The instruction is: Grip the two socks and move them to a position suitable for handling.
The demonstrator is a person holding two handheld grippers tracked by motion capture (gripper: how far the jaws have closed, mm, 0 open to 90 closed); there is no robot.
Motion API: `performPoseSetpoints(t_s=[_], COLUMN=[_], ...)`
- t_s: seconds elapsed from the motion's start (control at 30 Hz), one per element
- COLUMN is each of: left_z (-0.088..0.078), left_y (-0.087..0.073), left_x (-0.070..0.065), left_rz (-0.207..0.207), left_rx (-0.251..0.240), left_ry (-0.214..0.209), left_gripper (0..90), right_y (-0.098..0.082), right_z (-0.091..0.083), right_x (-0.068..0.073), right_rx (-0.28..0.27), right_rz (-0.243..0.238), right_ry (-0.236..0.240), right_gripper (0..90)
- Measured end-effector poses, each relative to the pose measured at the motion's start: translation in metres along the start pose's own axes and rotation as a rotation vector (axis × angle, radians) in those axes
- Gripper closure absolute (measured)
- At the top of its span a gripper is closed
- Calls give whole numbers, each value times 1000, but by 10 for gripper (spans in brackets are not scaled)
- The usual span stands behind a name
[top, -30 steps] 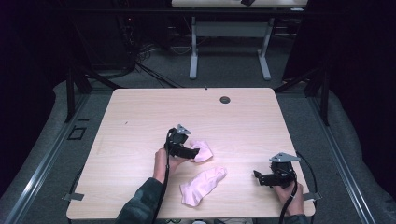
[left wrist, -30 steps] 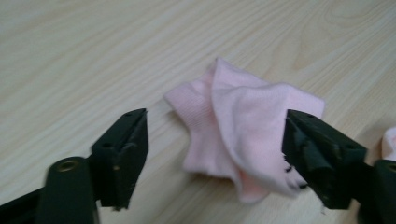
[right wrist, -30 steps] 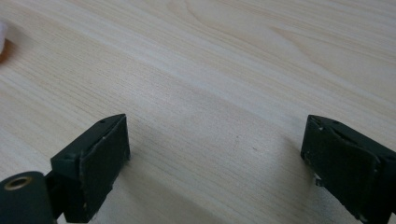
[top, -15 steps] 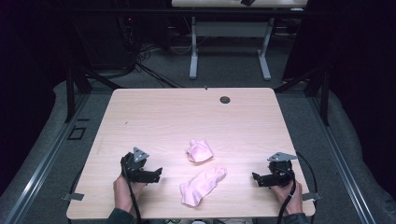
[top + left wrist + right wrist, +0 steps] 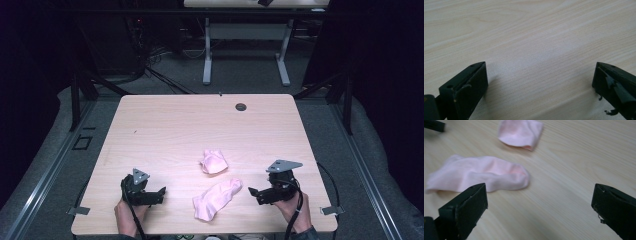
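Two pink socks lie on the wooden table (image 5: 175, 130): a crumpled one (image 5: 214, 161) near the middle and a longer flat one (image 5: 216, 198) in front of it. My left gripper (image 5: 161, 192) rests at the front left, open, its jaws just widened, with bare wood between them (image 5: 540, 72). At the front right is my right gripper (image 5: 252, 192), also open after widening. It points at the toe end of the flat sock (image 5: 479, 177), with nothing between its jaws (image 5: 539, 195). The crumpled sock (image 5: 520, 132) lies beyond.
A dark cable hole (image 5: 241, 106) sits near the table's far edge. Both hands come in over the front edge. Beyond the table is dark floor with the white legs of another desk (image 5: 206, 55). A tip of the left gripper (image 5: 434, 125) appears in the right gripper view.
My left gripper has left the crumpled sock at the middle and drawn back to the front left. The right gripper has shifted a little left towards the flat sock.
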State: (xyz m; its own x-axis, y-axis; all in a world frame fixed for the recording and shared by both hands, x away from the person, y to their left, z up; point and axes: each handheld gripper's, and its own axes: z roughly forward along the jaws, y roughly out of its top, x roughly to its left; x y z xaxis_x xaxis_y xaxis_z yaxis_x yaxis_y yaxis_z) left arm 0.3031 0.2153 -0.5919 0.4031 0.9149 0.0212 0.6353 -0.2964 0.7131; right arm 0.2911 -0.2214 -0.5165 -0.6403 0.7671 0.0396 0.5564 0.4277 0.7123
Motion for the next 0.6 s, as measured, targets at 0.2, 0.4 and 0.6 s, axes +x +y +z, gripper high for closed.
performPoseSetpoints(t_s=[0.2,0.4,0.6], left_z=[1,1,1], left_y=[0,0,0], left_x=[1,0,1], left_rz=[-12,-17,-15], left_rx=[5,3,5], left_ry=[-13,-7,-4], left_gripper=[0,0,0], right_y=[21,34,45], right_z=[12,26,37], right_x=[38,67,91], right_rx=[40,88,109], right_rz=[-75,-153,-210], right_ry=[73,121,160], right_gripper=[0,14,85])
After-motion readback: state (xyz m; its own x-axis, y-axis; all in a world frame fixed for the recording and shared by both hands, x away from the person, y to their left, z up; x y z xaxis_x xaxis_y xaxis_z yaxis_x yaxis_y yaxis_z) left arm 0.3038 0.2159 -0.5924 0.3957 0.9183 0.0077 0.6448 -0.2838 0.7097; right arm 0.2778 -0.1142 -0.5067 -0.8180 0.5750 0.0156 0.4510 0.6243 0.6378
